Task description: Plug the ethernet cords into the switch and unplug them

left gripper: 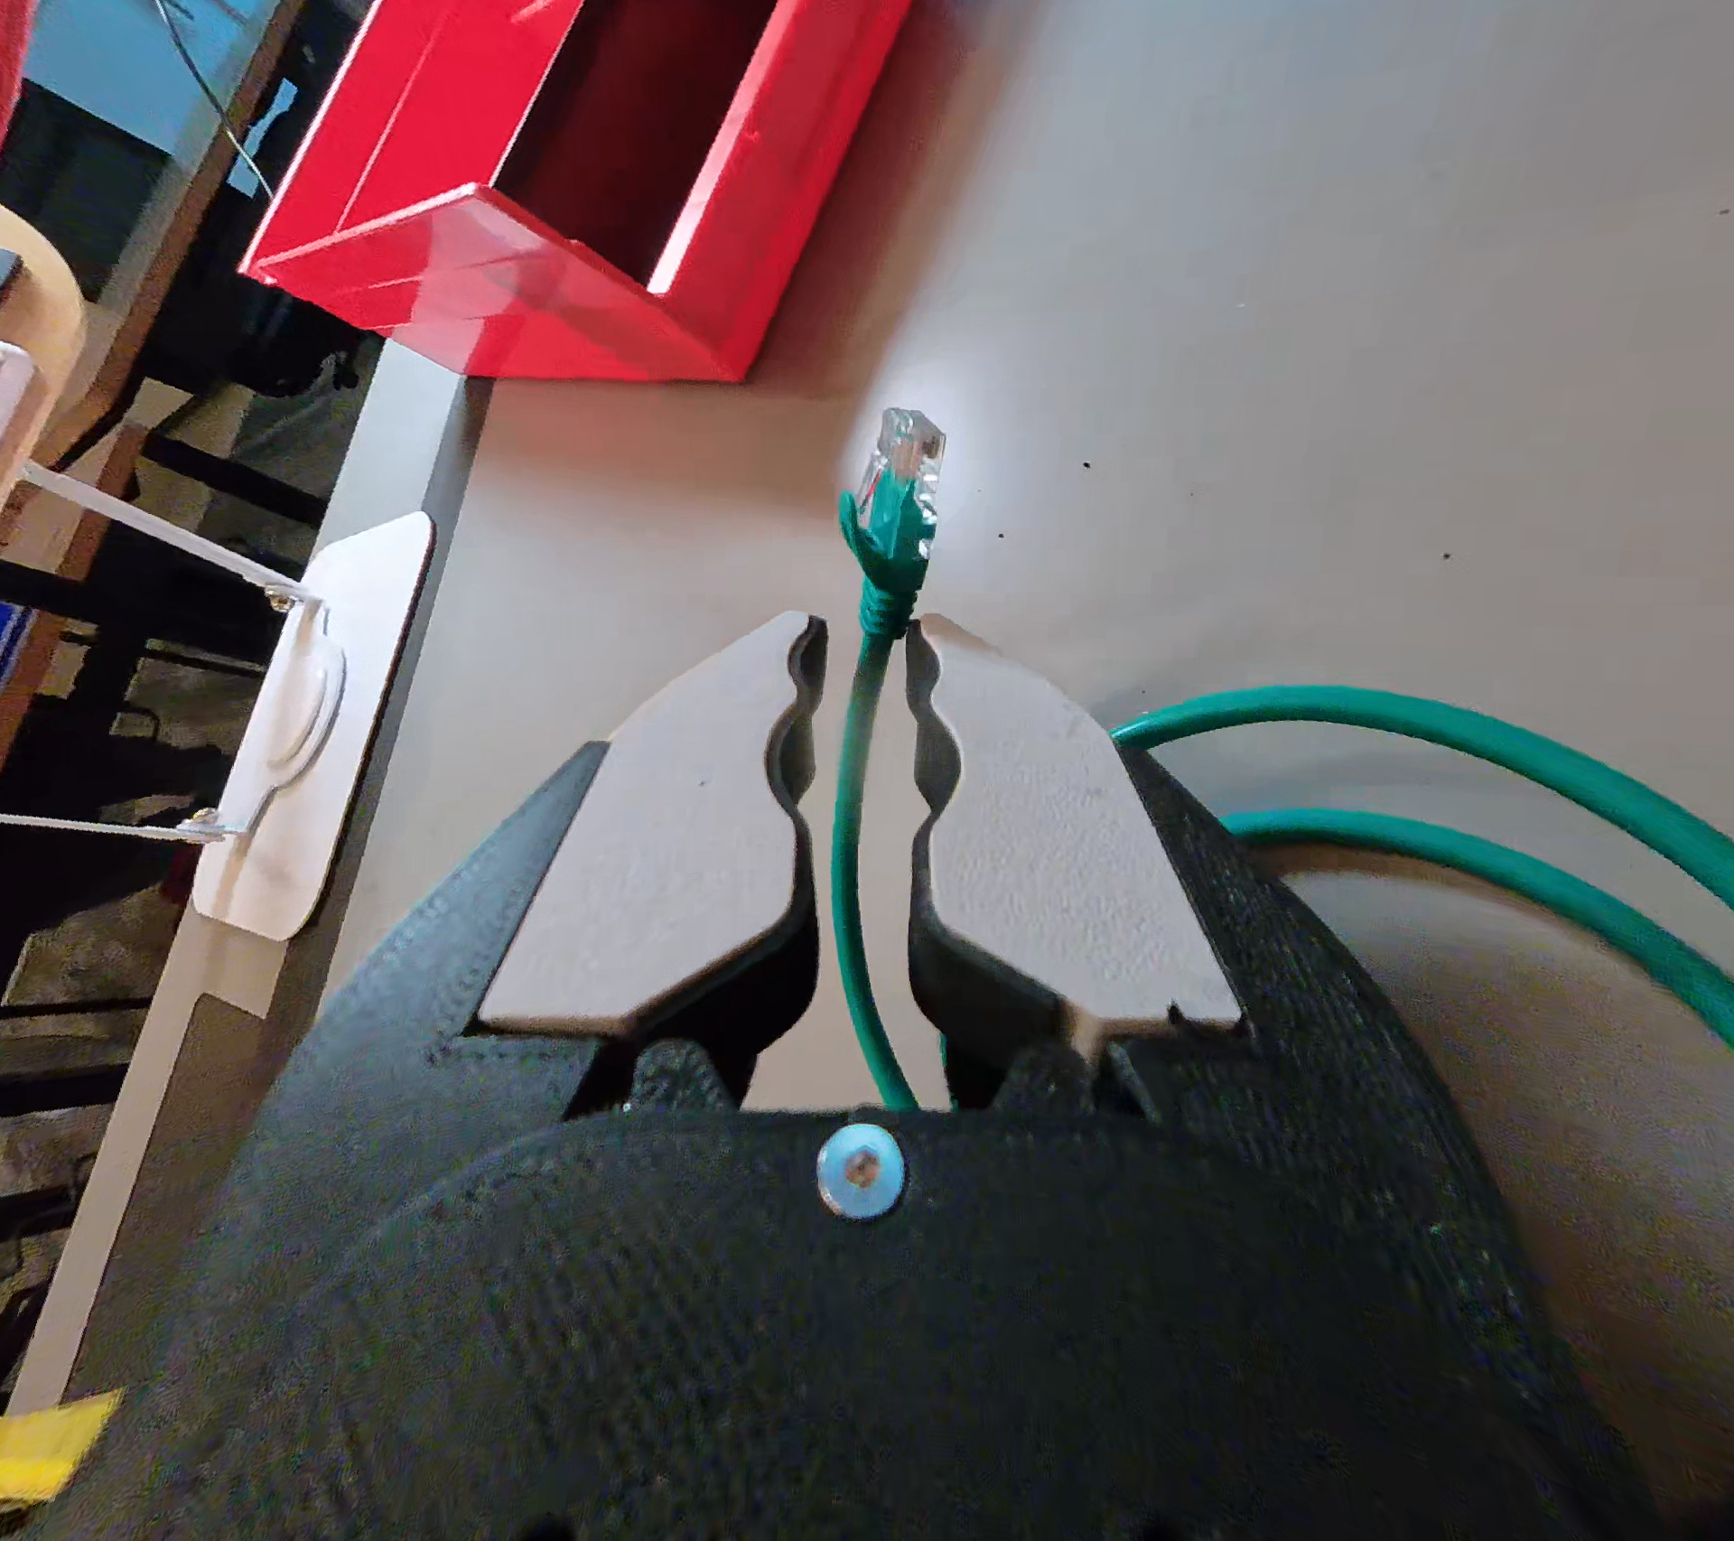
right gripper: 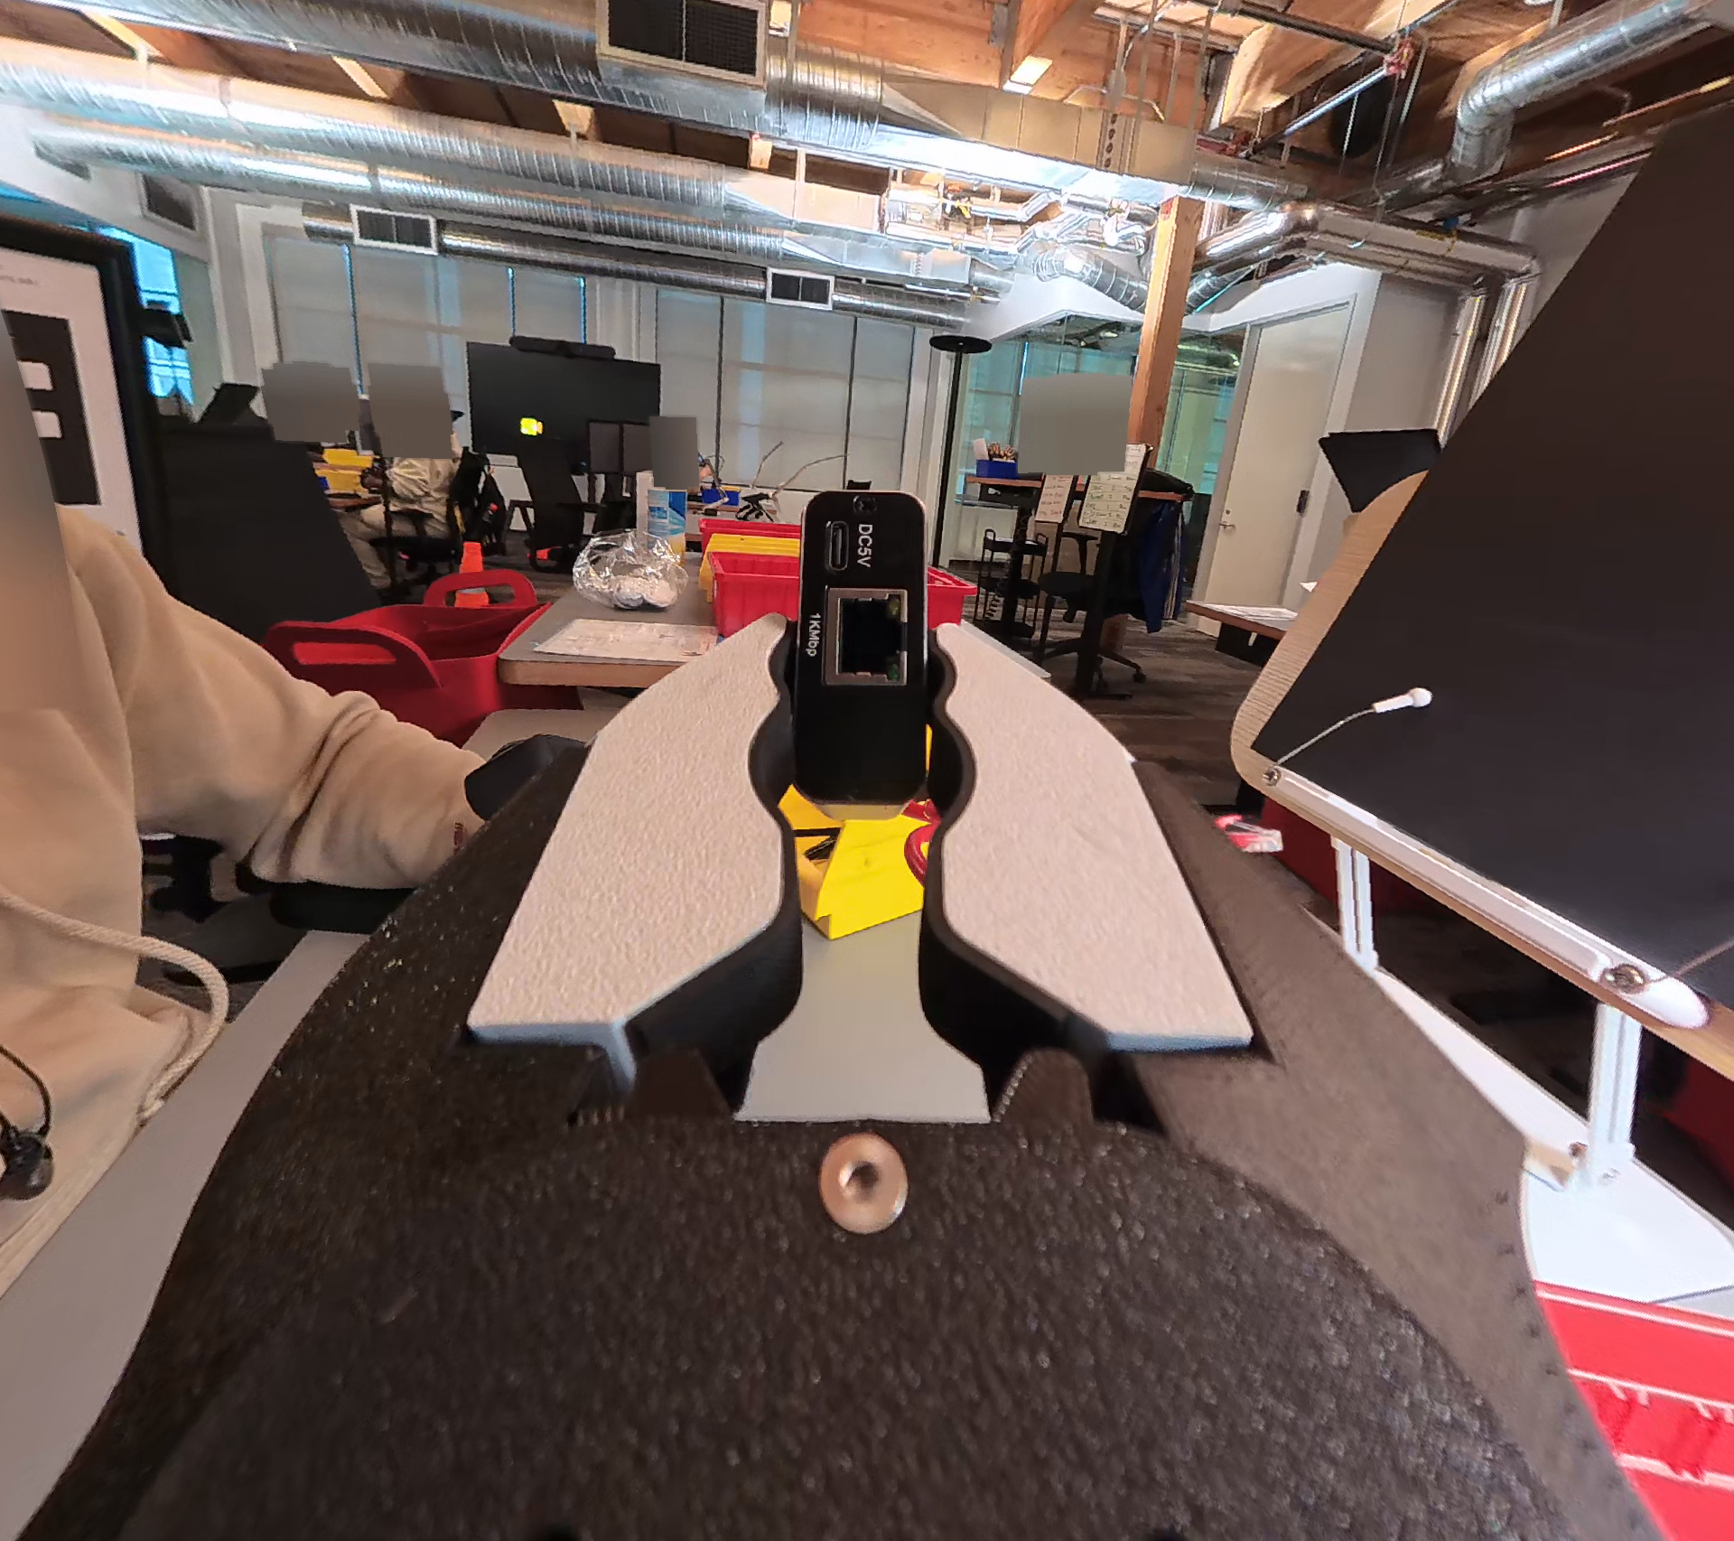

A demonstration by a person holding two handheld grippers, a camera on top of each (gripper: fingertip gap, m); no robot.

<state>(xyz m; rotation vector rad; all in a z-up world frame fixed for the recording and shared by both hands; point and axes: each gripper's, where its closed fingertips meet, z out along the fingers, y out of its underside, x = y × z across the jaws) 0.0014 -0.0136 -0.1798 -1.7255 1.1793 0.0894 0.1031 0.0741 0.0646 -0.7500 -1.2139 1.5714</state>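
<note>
My left gripper (left gripper: 865,633) is shut on a green ethernet cord (left gripper: 856,792). Its clear plug (left gripper: 905,454) with a green boot sticks out past the fingertips, above the grey table (left gripper: 1314,276). The rest of the cord loops off to the right (left gripper: 1501,755). My right gripper (right gripper: 860,651) is shut on the small black switch (right gripper: 861,651) and holds it upright in the air. The switch's end face with one empty ethernet port (right gripper: 871,637) faces the camera. The plug and the switch are apart, each in its own view.
An open, empty red bin (left gripper: 600,116) stands on the table beyond the plug, near the table's left edge. A white mount plate (left gripper: 310,726) is clamped on that edge. A person's cream sleeve (right gripper: 235,726) is at left. A tilted dark board (right gripper: 1548,604) on a white stand is at right. A yellow block (right gripper: 863,877) lies below the switch. Some 30 cm of space lies between my two pairs of fingers.
</note>
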